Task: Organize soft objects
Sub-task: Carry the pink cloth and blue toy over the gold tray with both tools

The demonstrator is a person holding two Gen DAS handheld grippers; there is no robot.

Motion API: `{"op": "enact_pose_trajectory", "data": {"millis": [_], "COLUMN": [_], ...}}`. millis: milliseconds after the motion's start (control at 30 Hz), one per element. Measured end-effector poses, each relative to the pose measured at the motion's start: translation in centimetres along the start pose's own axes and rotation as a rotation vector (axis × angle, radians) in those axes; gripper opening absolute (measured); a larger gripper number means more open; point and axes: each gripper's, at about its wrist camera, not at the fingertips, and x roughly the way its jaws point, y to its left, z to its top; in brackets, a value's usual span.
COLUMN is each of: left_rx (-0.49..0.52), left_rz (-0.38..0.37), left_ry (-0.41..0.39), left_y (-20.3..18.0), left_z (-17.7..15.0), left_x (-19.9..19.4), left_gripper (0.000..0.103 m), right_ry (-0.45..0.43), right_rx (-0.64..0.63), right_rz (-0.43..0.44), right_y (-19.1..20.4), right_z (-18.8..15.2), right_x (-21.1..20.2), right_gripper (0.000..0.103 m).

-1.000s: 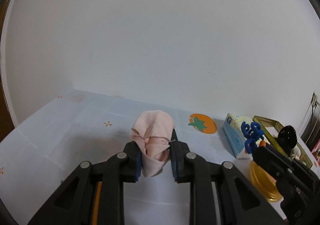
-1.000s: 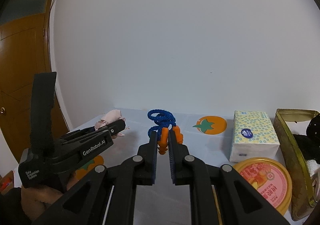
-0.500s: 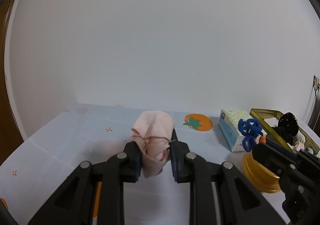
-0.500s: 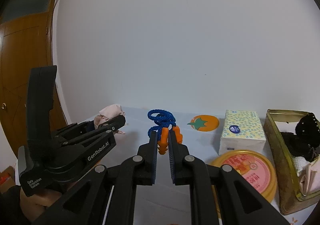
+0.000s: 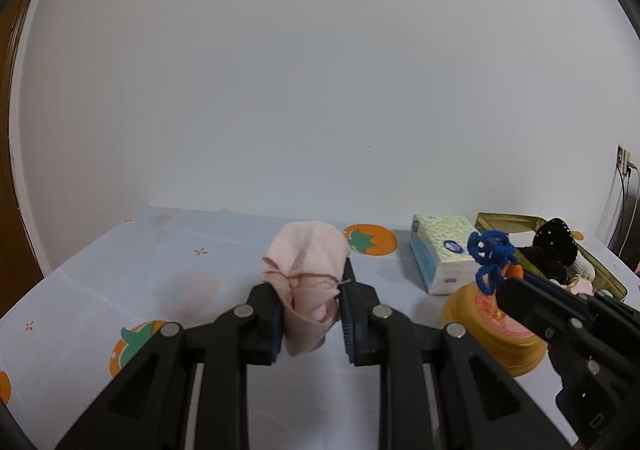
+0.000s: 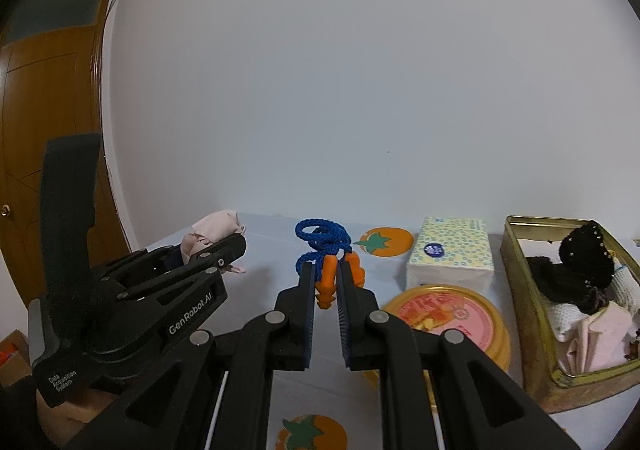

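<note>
Left wrist view: the left tongs (image 5: 312,314) pinch a bunched pink cloth (image 5: 306,282), held above the desk (image 5: 100,290), left of the tissue pack (image 5: 440,258).

Right wrist view: the right tongs (image 6: 325,286) pinch orange corded earplugs (image 6: 332,274) by their blue cord (image 6: 322,236). The far-right gold tin (image 6: 516,270) already holds dark and pale soft items; its yellow lid (image 6: 452,318) lies just beside it. Judging by this, two items remain to be dropped in.

A plain white wall (image 6: 360,90) backs the pale blue tablecloth (image 5: 120,270); a wooden door (image 6: 44,110) stands left.
</note>
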Motion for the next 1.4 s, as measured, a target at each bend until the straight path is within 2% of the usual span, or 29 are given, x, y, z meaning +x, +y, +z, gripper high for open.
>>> {"op": "enact_pose_trajectory", "data": {"millis": [567, 1400], "left_rx": [0.012, 0.036], "left_rz": [-0.028, -0.120], "left_ry": [0.009, 0.003], "left_y": [-3.6, -10.4], "left_z": [-0.7, -0.5], "left_x": [-0.1, -0.6], "left_gripper": [0.021, 0.021], "right_ry": [-0.019, -0.080], "right_rx": [0.006, -0.008], "right_rz": [-0.018, -0.118], "right_y": [-1.7, -5.7], "right_z": [-0.2, -0.3], "right_x": [-3.9, -10.5], "right_gripper": [0.012, 0.012]}}
